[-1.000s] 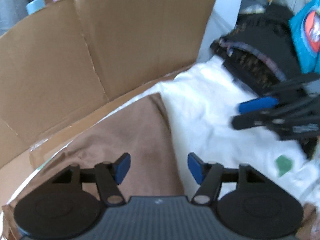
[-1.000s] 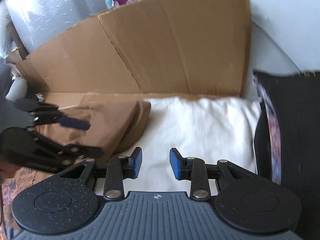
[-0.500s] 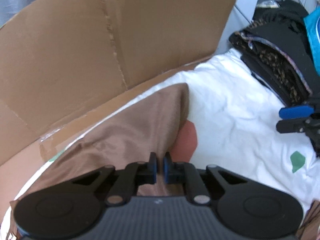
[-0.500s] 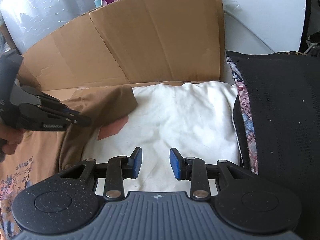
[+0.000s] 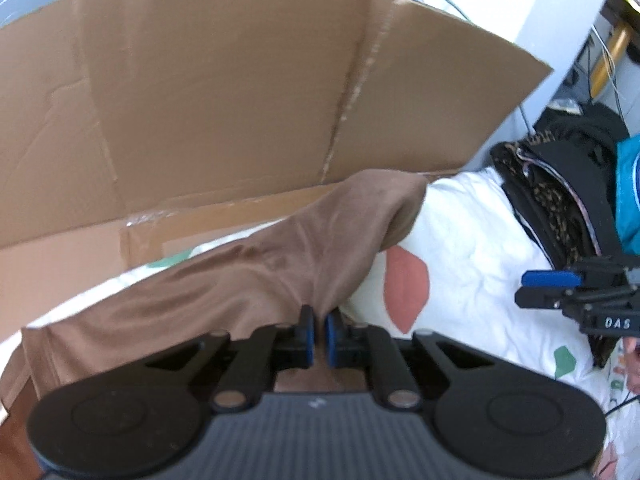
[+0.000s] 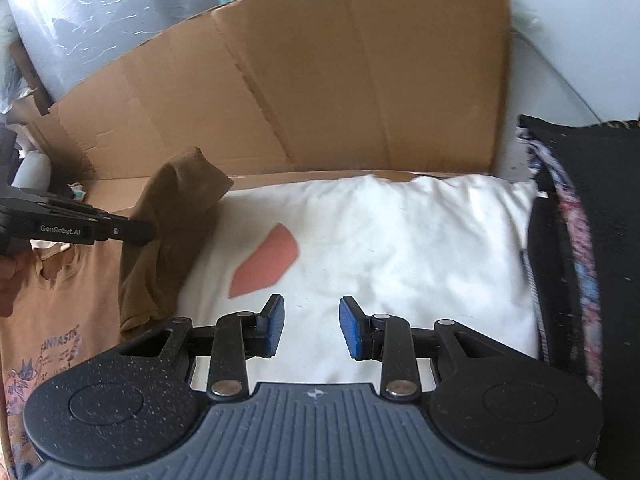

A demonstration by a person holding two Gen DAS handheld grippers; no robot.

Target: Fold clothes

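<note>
1. Brown shirt (image 5: pixel 248 280) edge clamped in left gripper (image 5: pixel 319 334), lifted off white bedding (image 6: pixel 400 240), gripper tilted down
2. Right gripper (image 6: pixel 311 326) jaws apart, empty, angled down over bedding
3. Cardboard (image 6: pixel 320 100) behind

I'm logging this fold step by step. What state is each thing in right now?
Left gripper: shut on the brown shirt.
Brown shirt: one edge lifted, the rest lying flat.
Right gripper: open, empty.
White bedding: spread flat.
Cardboard box: flap standing open.
</note>
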